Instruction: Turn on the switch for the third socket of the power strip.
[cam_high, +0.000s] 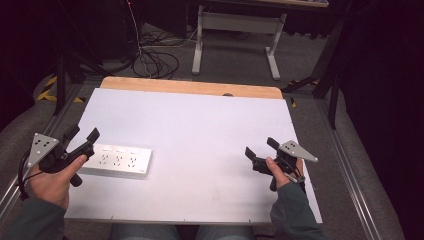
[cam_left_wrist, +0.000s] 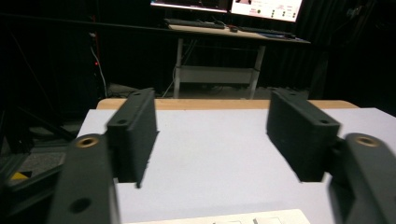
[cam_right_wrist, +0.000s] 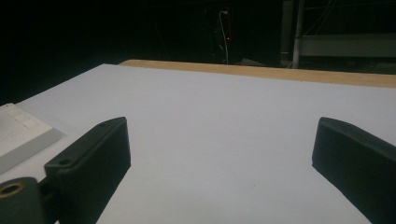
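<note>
A broad white tabletop (cam_high: 200, 140) sits in front of the person, with a strip of bare wood along its far edge. Beyond it on the floor there's a desk frame (cam_high: 235, 30) and a tangle of cables (cam_high: 155, 62). Over by the left edge, toward the near side, a white power strip (cam_high: 117, 160) lies flat, its sockets facing up. The left gripper (cam_high: 80, 135) hovers right at the strip's left end, held in the left hand (cam_high: 52, 180), jaws spread wide apart and gripping nothing; its own view shows the strip's top edge just below the jaws. Over at the right edge, the right gripper (cam_high: 260, 147) sits in the right hand (cam_high: 280, 172), jaws likewise parted and empty, well apart from the strip.
</note>
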